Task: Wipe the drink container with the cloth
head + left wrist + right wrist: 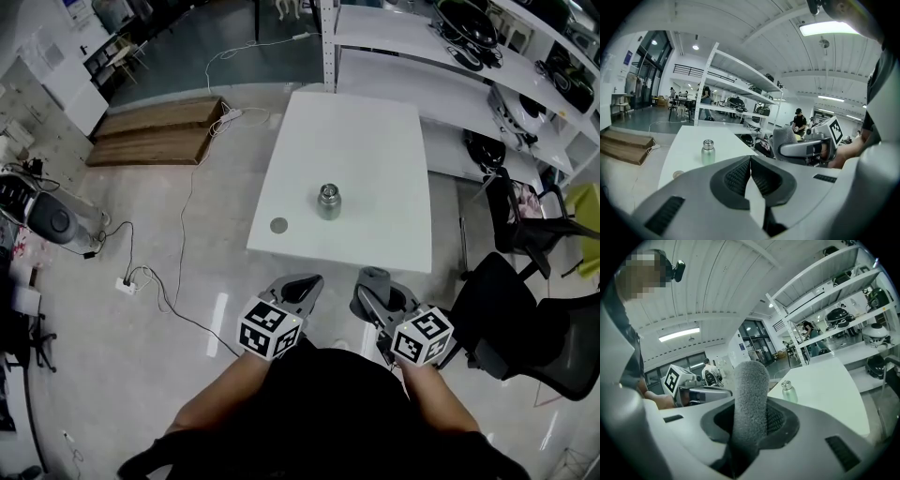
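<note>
Left gripper [750, 163]: fingers pressed together, pads meeting along one seam, nothing between them.
Right gripper [377, 292]: fingers pinching the grey fuzzy rolled cloth [750, 390]; the roll stands up past the fingertips.
Gripper spacing: side by side and apart, both short of the near edge of the white rectangular table [375, 141].
Drink container: the small green metal bottle with a silver cap [329, 201] stands upright on the table, ahead of both sets of fingertips and well apart from them.
Bearing, left gripper view: bottle lies left of the finger seam.
Bearing, right gripper view: bottle lies just right of the cloth.
Small round brownish disc [278, 225]: flat on the table, left of the bottle, nearer the left fingertips.
Black office chair [525, 319]: on the floor, right of the right fingers.
</note>
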Demonstrator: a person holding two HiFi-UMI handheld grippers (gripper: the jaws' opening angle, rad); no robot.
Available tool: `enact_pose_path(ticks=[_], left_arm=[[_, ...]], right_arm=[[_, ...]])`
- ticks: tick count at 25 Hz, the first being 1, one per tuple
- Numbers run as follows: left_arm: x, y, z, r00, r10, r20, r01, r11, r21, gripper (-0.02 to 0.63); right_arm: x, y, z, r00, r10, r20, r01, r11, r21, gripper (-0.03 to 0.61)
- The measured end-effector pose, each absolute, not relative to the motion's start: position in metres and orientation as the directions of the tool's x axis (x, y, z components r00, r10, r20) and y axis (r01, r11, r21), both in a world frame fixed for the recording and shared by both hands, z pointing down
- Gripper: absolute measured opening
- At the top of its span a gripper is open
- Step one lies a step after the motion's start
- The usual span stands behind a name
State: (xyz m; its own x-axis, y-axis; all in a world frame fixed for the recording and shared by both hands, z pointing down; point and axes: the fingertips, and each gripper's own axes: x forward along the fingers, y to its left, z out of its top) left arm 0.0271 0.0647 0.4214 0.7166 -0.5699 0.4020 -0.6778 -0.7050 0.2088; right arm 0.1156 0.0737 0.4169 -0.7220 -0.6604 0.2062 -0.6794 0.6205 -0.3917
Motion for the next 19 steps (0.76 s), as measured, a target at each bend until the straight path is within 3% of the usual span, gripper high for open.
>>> enact_pose_path(ticks=[19], left_arm=[[0.031,0.078,0.415,0.713,-0.580,0.394,-0.680,-0.710,0.185,0.017]], right_arm=[[0.122,0.084,0.416,-0.726,-0.658,0.202,-0.677,0.629,-0.383,0.103]])
